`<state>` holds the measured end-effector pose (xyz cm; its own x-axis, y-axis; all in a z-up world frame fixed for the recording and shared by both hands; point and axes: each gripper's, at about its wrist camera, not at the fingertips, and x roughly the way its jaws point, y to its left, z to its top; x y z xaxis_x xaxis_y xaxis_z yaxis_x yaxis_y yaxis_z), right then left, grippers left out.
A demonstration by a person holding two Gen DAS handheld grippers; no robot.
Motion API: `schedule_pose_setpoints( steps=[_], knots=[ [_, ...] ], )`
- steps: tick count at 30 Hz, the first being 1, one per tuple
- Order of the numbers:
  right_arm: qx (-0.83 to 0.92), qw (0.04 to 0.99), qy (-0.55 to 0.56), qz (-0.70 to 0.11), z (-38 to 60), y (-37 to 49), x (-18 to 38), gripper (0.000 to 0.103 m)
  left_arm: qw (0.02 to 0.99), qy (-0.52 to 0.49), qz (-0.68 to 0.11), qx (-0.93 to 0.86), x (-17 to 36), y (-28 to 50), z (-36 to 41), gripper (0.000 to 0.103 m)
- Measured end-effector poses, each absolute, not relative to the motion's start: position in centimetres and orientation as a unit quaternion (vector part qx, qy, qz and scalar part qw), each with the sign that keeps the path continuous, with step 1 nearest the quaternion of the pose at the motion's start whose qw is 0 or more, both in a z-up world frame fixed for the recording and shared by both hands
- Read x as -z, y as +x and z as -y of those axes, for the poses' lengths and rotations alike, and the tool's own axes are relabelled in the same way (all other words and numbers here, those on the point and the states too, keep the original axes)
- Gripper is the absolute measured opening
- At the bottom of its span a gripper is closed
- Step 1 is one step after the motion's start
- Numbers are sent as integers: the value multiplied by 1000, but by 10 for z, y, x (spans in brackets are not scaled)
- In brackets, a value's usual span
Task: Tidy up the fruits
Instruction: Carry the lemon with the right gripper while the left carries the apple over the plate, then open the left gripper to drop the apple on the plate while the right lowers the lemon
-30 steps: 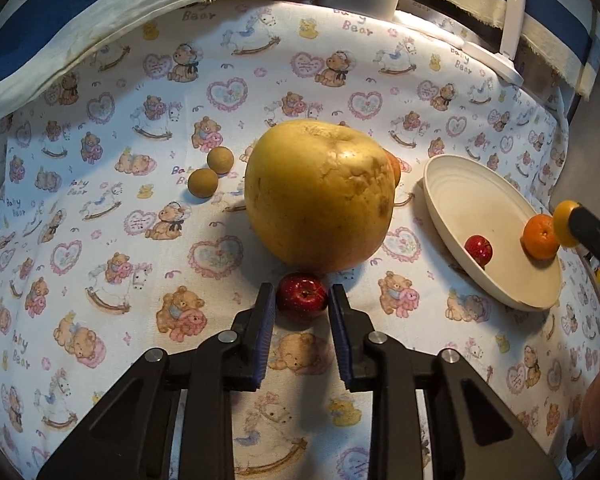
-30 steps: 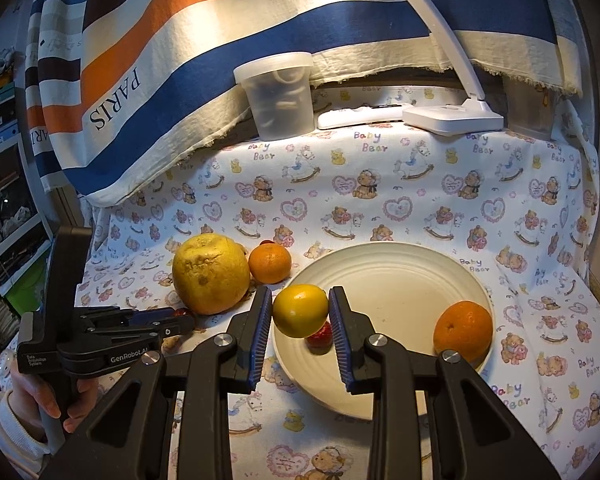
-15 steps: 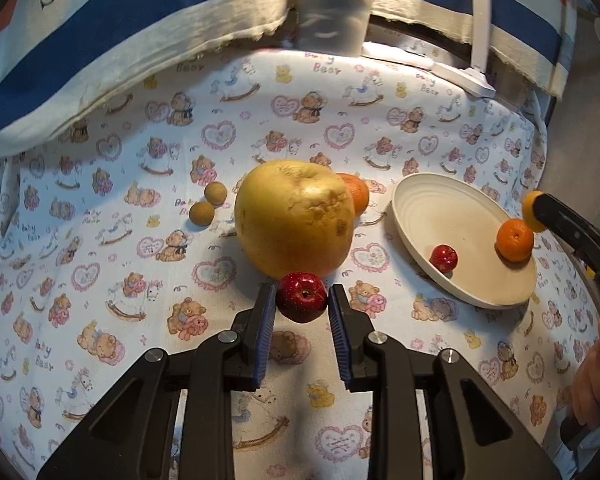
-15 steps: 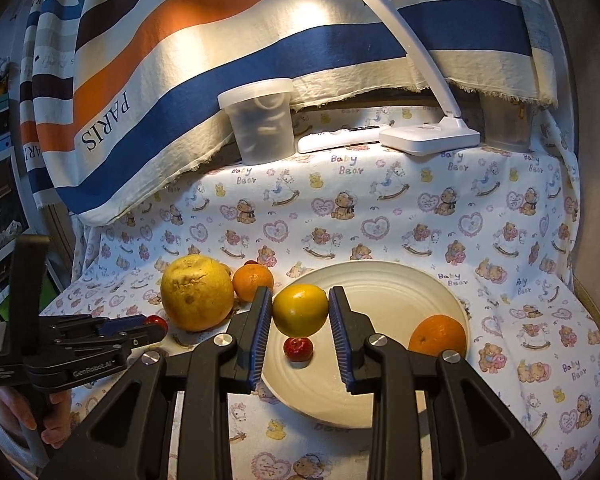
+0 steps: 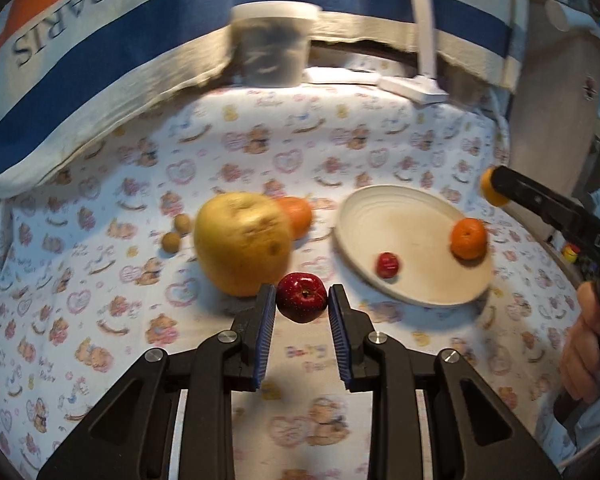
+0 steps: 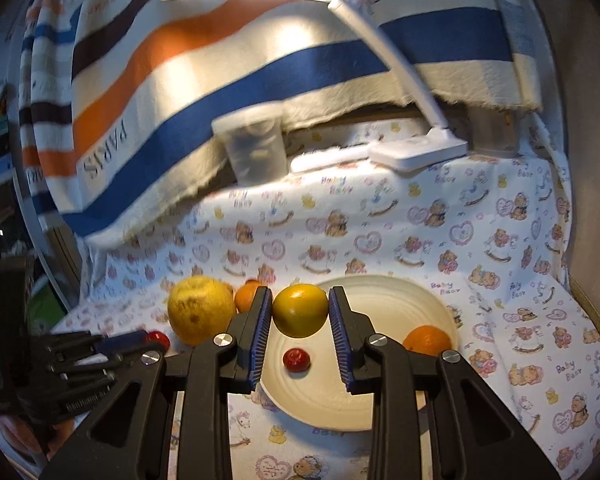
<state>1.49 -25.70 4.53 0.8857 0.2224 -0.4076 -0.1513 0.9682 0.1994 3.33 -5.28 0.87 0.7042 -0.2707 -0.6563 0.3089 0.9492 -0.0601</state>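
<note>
My left gripper (image 5: 302, 300) is shut on a small red apple (image 5: 302, 297), lifted off the cloth in front of a big yellow pomelo (image 5: 242, 242). My right gripper (image 6: 300, 306) is shut on a yellow citrus fruit (image 6: 300, 310), held above the cream plate (image 6: 384, 292). The plate (image 5: 416, 216) holds a small red fruit (image 5: 387, 265) and an orange (image 5: 468, 238). Another orange (image 5: 296, 214) sits behind the pomelo. The right gripper (image 5: 490, 190) with its yellow fruit shows at the right edge of the left wrist view.
Two small brown round fruits (image 5: 176, 232) lie left of the pomelo. A translucent tub (image 5: 274, 44) and a white desk lamp base (image 5: 412, 88) stand at the back under a striped towel (image 6: 220, 72). A hand (image 5: 584, 344) grips the right tool.
Both grippers have risen with their fruits. The red apple is off the cloth now, and the table looks further away in both views, with more of the striped towel in sight.
</note>
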Motion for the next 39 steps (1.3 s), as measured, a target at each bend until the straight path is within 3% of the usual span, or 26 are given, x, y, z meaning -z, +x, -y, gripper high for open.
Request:
schedule_pose_setpoints(
  steps=[16, 39],
  knots=[
    [-61, 956, 58, -280, 272, 30, -17, 31, 920, 35, -350, 172, -20, 79, 129, 26],
    [-75, 928, 41, -362, 258, 50, 19, 31, 911, 54, -373, 166, 24, 96, 128, 26]
  ],
)
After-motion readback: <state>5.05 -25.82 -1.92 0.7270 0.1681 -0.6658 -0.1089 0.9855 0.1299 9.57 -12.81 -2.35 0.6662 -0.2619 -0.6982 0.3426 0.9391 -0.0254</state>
